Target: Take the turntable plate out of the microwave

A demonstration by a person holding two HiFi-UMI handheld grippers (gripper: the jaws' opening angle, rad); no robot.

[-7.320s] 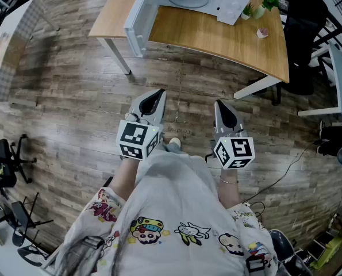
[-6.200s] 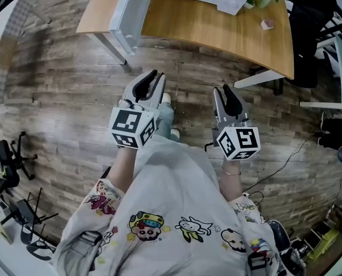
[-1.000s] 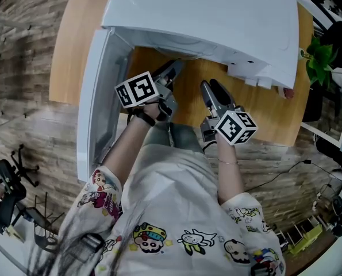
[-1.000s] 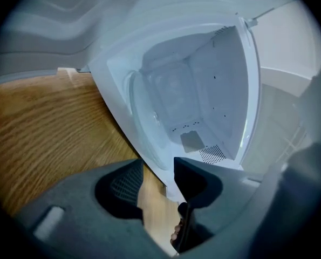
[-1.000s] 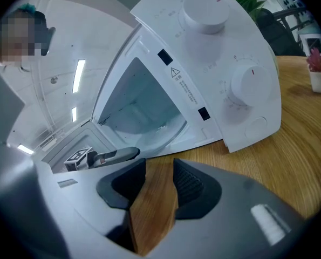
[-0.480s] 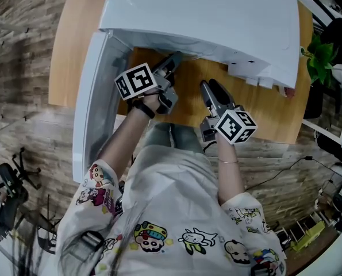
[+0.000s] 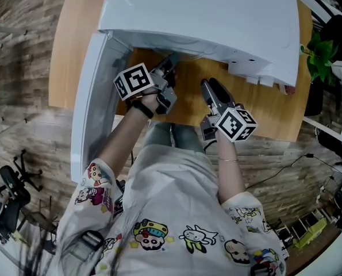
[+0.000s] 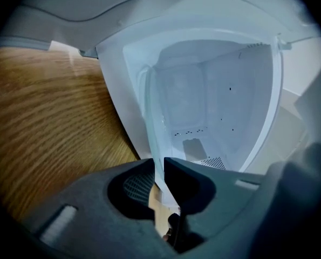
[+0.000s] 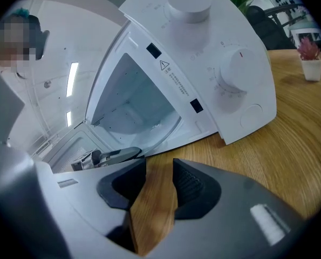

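The left gripper [image 8: 161, 163] is closing on the rim of the turntable plate [image 8: 152, 117]. In its own view the clear glass runs edge-on as a thin pale band from centre frame down into the narrow gap between the dark pads, which look to be pressing on it. The rest of the plate reaches back into the white cavity of the microwave [image 7: 205, 16]. From the head view that gripper pokes into the oven's mouth just above centre, beside the open door [image 7: 93, 96] hanging down the left side.

The right gripper [image 9: 159, 169] sits lower right of it, jaws standing wide with only the bare wooden table [image 9: 289, 134] between them, well short of the plate. A small plant [image 7: 320, 62] stands at the right edge.
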